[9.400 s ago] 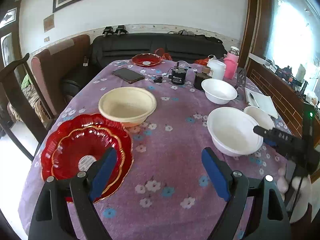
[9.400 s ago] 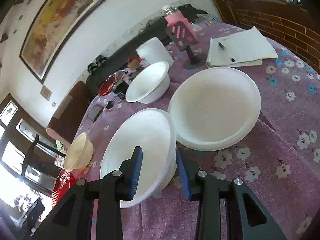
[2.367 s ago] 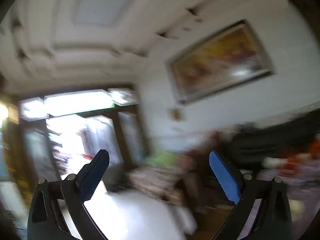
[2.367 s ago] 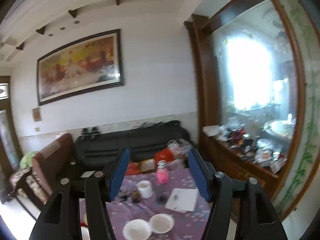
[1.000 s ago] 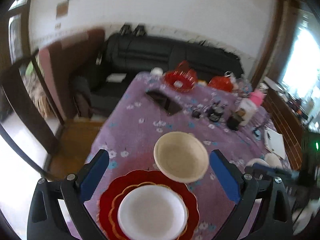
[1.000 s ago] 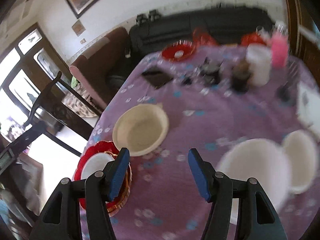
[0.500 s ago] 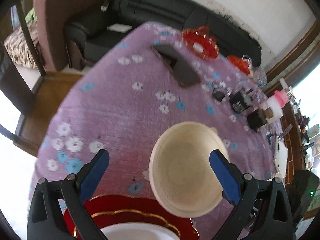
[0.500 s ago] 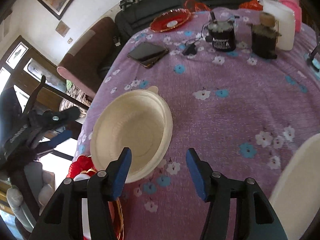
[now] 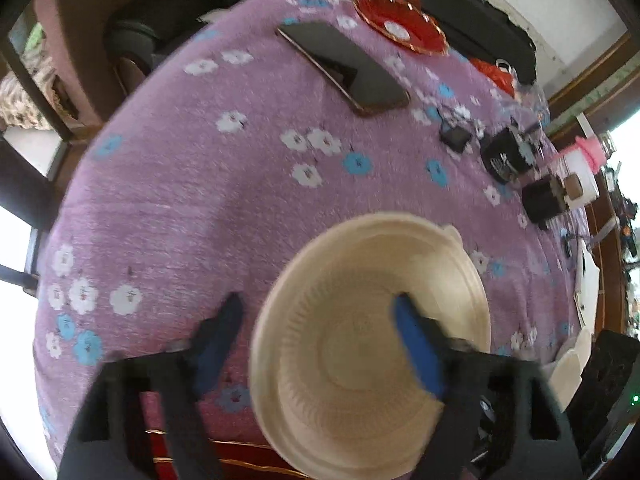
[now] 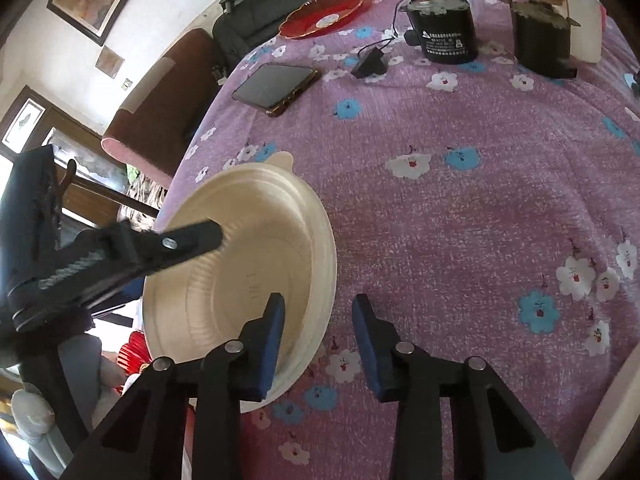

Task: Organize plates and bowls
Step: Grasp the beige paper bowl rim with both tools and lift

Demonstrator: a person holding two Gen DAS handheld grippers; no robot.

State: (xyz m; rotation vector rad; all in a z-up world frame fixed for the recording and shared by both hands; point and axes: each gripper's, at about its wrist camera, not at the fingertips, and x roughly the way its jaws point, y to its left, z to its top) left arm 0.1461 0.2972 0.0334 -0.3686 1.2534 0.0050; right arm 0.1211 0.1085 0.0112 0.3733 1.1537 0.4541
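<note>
Both hand-held grippers straddle the rim of one cream-coloured round disposable bowl [image 9: 368,344], and we see each from its own side. Our left hand-held gripper [image 9: 320,340] has one blue pad [image 9: 416,352] inside the bowl and the other outside on the cloth; its jaws have just been closing, yet a wide gap remains and we see no pad pressing the wall. Our right hand-held gripper [image 10: 318,332] likewise has its left pad [image 10: 272,340] inside the near rim and the other over the cloth, jaws just closing but still apart.

Only the right view shows the left tool as a black arm crossing the bowl's far side, along with a dark motor can [image 10: 444,28] and a black block [image 10: 540,40]. Only the left view shows a gold-edged red plate [image 9: 248,458] under the bowl's near edge.

On the purple flowered cloth surface [image 10: 460,208] lie a dark phone [image 10: 276,86] and a far red dish [image 10: 324,14], well apart from the bowl.

The bowl sits upright, mouth up, its small rim tab [image 10: 280,159] pointing toward the far end.
</note>
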